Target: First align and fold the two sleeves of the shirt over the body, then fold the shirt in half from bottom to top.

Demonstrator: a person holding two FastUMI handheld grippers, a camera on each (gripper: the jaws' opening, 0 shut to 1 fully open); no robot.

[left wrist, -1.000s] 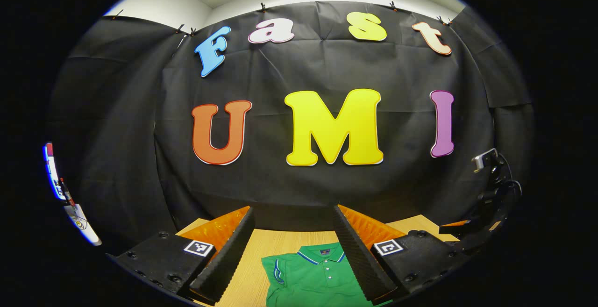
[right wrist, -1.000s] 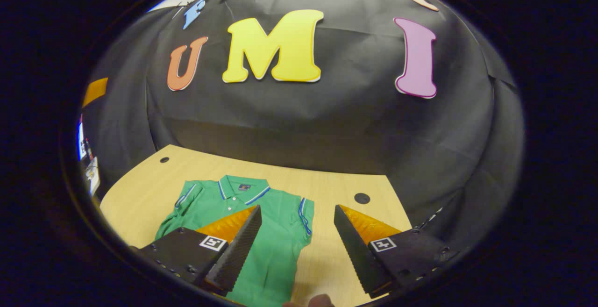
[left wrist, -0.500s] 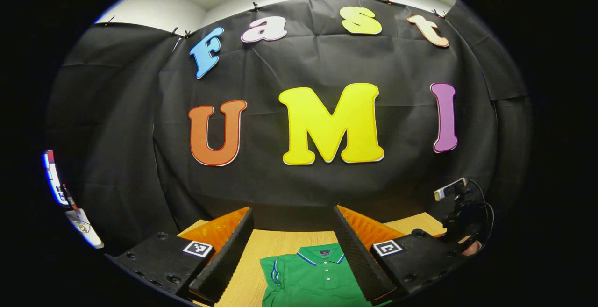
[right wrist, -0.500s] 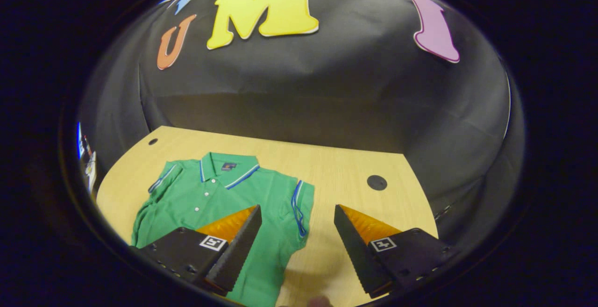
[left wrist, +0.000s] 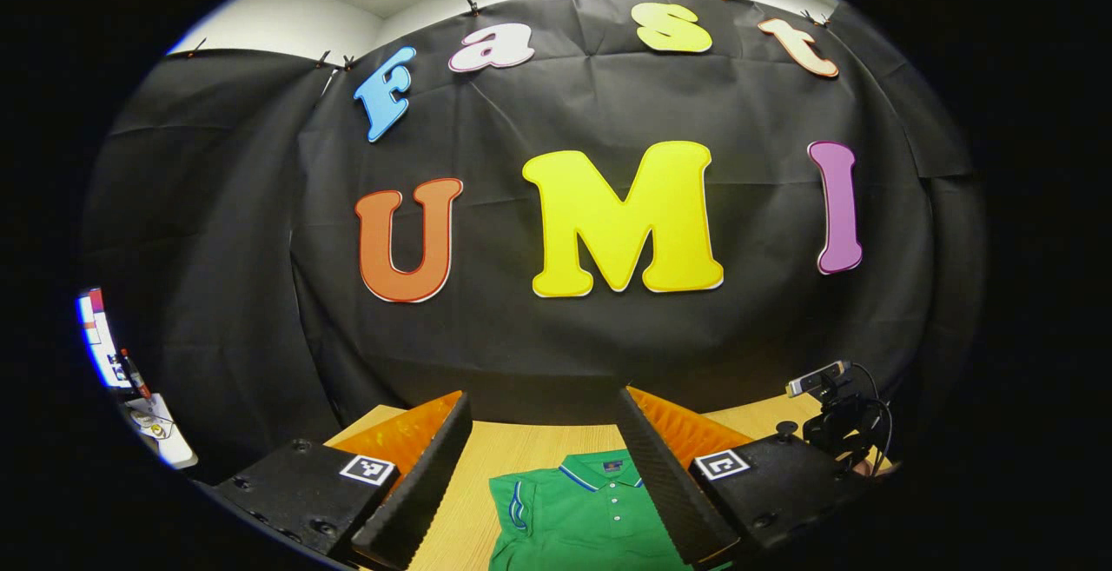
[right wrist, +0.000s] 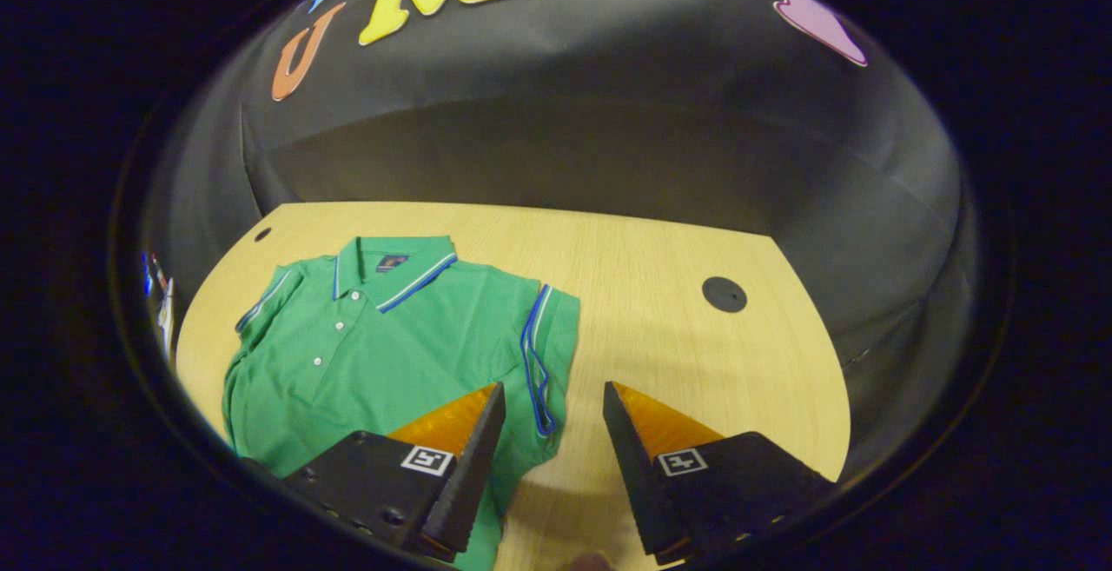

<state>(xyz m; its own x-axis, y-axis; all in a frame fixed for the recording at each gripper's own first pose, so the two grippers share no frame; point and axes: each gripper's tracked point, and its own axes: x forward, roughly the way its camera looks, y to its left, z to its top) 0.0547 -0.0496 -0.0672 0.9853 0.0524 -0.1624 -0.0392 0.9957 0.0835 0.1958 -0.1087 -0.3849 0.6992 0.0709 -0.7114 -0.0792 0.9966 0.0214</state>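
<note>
Left gripper view: low, near level, facing the black cloth booth wall (left wrist: 608,354); pale wooden desk (left wrist: 521,449) at bottom. Right gripper view: higher, tilted down over the desk (right wrist: 660,293). Both share the green short-sleeved polo shirt (left wrist: 582,510) (right wrist: 391,336), desk and wall

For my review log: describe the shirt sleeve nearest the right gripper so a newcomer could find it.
On the wooden table lies a green polo shirt. Its sleeve lies just ahead of the right gripper, marked by blue piping along its edge.
</note>
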